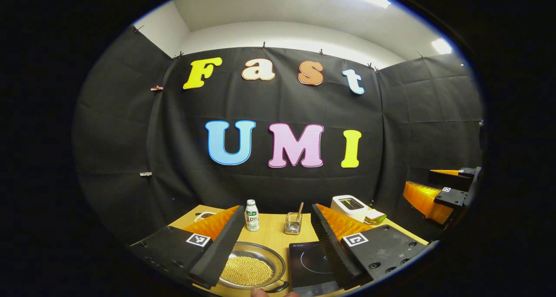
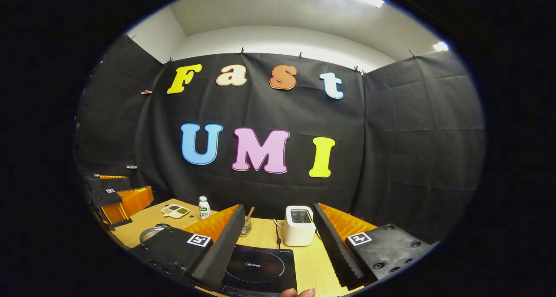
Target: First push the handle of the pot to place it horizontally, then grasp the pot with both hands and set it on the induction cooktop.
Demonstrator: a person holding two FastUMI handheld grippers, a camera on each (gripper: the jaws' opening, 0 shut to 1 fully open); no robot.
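In the left gripper view a steel pot filled with small yellow beans sits on the wooden table between and below my left gripper's fingers. Its dark handle sticks out at the near right of the rim. The black induction cooktop lies right beside the pot. My left gripper is open and holds nothing. In the right gripper view my right gripper hangs open over the cooktop. The pot's rim peeks out at the left, behind my left finger.
A small bottle, a glass holder with a stick, a white toaster and a sandwich stand along the back. A divided dish lies far left. Each gripper shows at the other view's edge: right gripper, left gripper.
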